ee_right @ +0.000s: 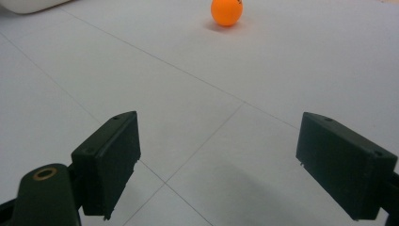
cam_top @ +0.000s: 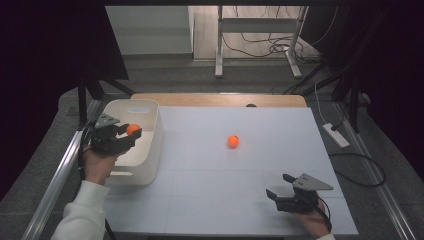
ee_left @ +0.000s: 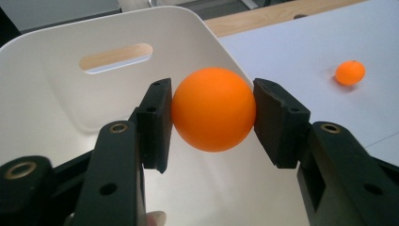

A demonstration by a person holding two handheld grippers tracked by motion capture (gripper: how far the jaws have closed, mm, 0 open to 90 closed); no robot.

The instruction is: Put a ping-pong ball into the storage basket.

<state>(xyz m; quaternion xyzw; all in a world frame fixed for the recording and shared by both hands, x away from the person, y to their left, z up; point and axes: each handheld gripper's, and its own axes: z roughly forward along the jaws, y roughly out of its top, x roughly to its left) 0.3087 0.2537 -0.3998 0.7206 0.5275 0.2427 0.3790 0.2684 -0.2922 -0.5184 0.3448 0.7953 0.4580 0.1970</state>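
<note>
Over the white bin [cam_top: 150,145], 1 orange ball [ee_left: 213,109] is clamped in the left gripper [cam_top: 131,134], release being judged next, while the right gripper [cam_top: 280,186], jaws apart, is rested well short of the other ball [cam_top: 233,141].

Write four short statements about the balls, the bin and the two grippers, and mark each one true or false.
1. The left gripper is clamped on an orange ball. True.
2. That ball is held over the white bin. True.
3. The right gripper is shut. False: its jaws stand wide apart with nothing between them.
4. The second orange ball lies inside the bin. False: it lies on the white table, apart from the bin.
</note>
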